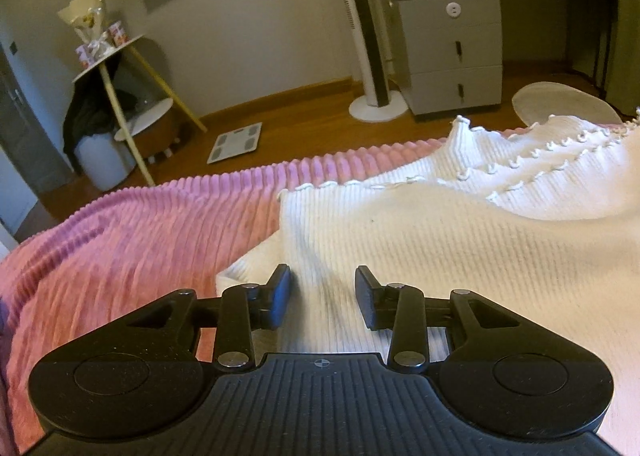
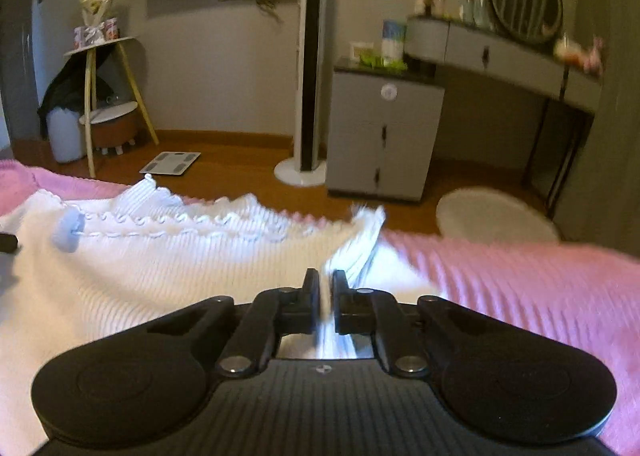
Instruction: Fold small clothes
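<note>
White ribbed knit top: lies spread on the pink ribbed blanket, scalloped trim and a pale button toward the far edge of the blanket; its right side is gathered into a raised ridge. Right gripper: clenched on that ridge, fabric pinched between the jaws. Left gripper: released, jaws apart, straddling the knit close to the near left corner of the top, holding nothing. Risks, as judged: one-sided pull from the right drags the whole top across the blanket instead of folding it, since the left corner is unheld; a thin pinch of stretchy knit may slip free; plush blanket ribs may catch and wrinkle the underlayer; the left jaws, closing low, may nip blanket along with knit. Beyond the blanket: wood floor with bathroom scale, tower fan, grey drawer cabinet.
</note>
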`<state>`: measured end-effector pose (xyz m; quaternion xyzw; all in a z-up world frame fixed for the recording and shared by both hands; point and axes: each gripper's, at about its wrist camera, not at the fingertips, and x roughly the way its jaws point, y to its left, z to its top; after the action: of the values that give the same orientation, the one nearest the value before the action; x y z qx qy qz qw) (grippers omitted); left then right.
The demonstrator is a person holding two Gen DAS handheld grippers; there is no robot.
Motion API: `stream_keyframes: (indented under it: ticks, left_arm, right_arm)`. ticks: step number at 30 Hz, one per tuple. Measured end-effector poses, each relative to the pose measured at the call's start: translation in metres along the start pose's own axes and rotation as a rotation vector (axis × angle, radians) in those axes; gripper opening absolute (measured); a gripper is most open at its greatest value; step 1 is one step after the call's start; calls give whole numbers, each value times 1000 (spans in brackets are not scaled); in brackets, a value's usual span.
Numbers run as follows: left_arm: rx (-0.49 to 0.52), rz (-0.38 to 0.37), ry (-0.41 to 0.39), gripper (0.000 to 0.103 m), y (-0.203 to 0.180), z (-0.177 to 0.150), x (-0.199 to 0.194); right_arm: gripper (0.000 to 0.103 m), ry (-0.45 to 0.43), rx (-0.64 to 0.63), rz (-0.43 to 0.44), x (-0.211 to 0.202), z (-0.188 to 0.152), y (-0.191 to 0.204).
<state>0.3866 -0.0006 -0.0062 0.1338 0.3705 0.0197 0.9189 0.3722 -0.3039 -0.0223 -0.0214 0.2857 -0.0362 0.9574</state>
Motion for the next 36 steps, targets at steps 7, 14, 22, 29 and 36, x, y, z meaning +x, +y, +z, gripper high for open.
stream_keyframes:
  ticks: [7,14,22,29,36]
  left_arm:
    - [-13,12,14,19,-1,6,14]
    - [-51,124,-74,5,5,21,12]
    - [-147,45,-16,12,14,12,-16]
    - [-315,-29,14,48,11,-43,-76]
    - [-174,62,-56,54,-7,-39,-82]
  right_arm:
    - [5,-49,-11,-35,1,6,-6]
    - [0,-77,28,-215,4,15,-31]
    - [2,-79,128,33,-30,3,-13]
    - [4,-19,20,248,-31,-12,86]
    - [3,98,10,181,23,-6,104]
